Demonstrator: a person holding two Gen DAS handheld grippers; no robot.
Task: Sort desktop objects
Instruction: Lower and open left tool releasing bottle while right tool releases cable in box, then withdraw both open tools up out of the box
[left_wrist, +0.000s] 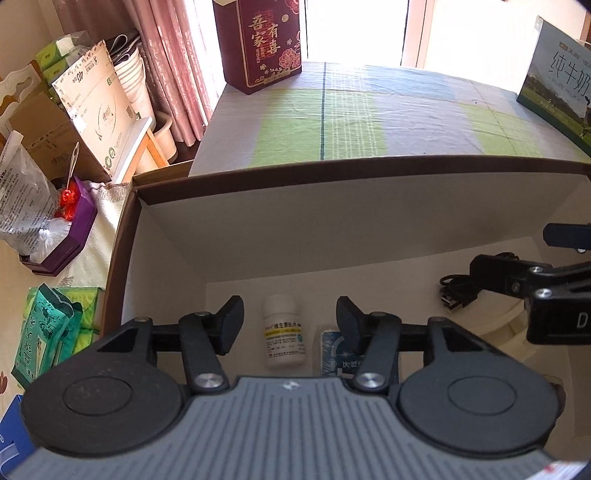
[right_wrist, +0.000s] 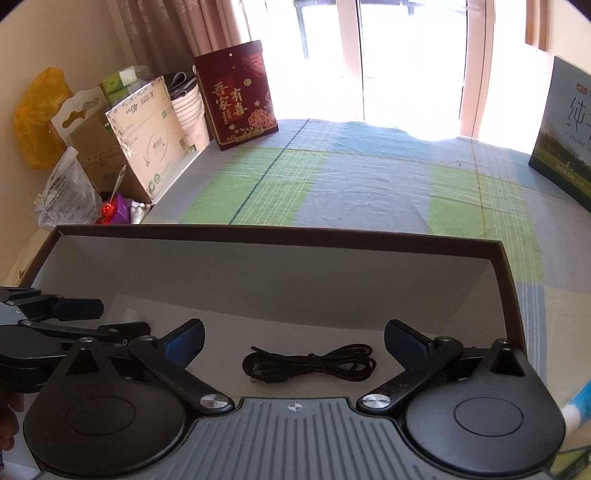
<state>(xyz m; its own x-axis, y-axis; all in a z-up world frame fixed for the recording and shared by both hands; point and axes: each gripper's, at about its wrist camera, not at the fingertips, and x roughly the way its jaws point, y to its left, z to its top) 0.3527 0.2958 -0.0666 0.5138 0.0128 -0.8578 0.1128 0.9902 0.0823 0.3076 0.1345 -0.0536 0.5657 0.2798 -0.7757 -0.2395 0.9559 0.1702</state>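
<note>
A brown box with a white inside stands on the checked tablecloth. In the left wrist view a white pill bottle and a blue packet lie on the box floor. My left gripper is open above the bottle, which lies between its fingers. A coiled black cable lies on the box floor. My right gripper is open above it, one finger to each side. Each gripper shows in the other's view: the right, the left.
A dark red gift box stands at the table's far left. A green milk carton stands at the far right. Cardboard boxes, bags and paper cups crowd the left of the table.
</note>
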